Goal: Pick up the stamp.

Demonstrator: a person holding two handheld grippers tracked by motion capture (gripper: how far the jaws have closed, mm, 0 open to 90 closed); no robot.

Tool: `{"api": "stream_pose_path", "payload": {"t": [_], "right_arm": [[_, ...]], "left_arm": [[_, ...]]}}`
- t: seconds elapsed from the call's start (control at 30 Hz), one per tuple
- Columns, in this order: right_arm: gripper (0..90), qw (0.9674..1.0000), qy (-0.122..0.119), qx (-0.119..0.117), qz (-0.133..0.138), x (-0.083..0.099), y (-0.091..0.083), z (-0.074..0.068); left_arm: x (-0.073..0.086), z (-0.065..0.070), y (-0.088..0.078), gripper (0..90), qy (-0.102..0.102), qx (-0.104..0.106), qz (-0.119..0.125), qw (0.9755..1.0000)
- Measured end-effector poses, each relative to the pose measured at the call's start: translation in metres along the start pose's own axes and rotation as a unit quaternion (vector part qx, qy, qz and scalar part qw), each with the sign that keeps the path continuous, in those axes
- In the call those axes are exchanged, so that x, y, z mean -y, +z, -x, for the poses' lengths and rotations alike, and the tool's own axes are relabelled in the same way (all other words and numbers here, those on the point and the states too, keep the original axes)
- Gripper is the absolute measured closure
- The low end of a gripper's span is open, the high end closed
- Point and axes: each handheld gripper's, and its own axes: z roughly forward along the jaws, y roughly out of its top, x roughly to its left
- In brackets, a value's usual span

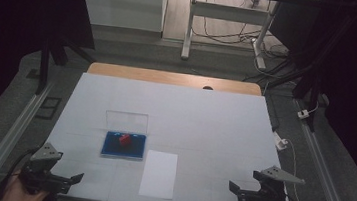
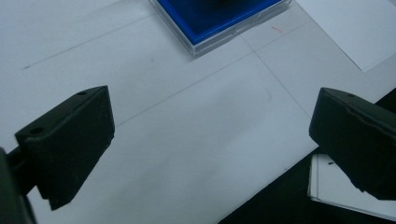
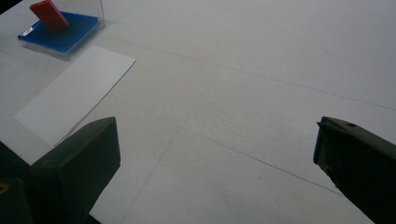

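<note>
A blue tray (image 1: 111, 146) inside a clear case with its lid (image 1: 126, 120) standing up lies left of the table's middle. On the tray rests a small red block (image 1: 124, 140), tilted in the right gripper view (image 3: 49, 15). A corner of the blue tray (image 2: 219, 21) appears at the top of the left gripper view. My left gripper (image 1: 75, 179) sits at the near left corner, jaws wide apart, nothing between them. At the near right corner my right gripper (image 1: 235, 190) is open too and holds nothing.
A white sheet of paper (image 1: 159, 174) lies near the front edge, just right of the case. The white mat (image 1: 204, 123) covers the table, with a wooden strip (image 1: 174, 78) at the far edge. Metal rails run along both sides.
</note>
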Motion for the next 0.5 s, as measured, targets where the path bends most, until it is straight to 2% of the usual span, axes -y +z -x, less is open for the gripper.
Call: {"api": "stream_pose_path", "payload": {"t": [0.07, 0.23, 0.33, 0.5], "right_arm": [[0.7, 1.0, -0.005, -0.002, -0.002, -0.0003, 0.0004, -0.001], [0.0, 0.9999, -0.014, 0.0, -0.008, 0.0001, -0.0006, -0.0024], [0.0, 0.9997, -0.018, -0.011, -0.012, 0.001, -0.0012, -0.004], [0.0, 0.9996, -0.025, -0.001, -0.01, 0.0012, -0.0014, -0.0069]], "left_arm": [[0.0003, -0.0006, 0.0, 0.7, -0.006, 0.007, -0.003, 1.0], [0.0015, -0.0004, -0.0016, 0.2, -0.008, 0.011, 0.002, 0.9999], [0.0011, 0.0005, -0.0006, 0.4, -0.004, 0.008, -0.001, 1.0], [0.0017, 0.0019, -0.0011, 0.7, -0.001, 0.001, -0.001, 1.0]]}}
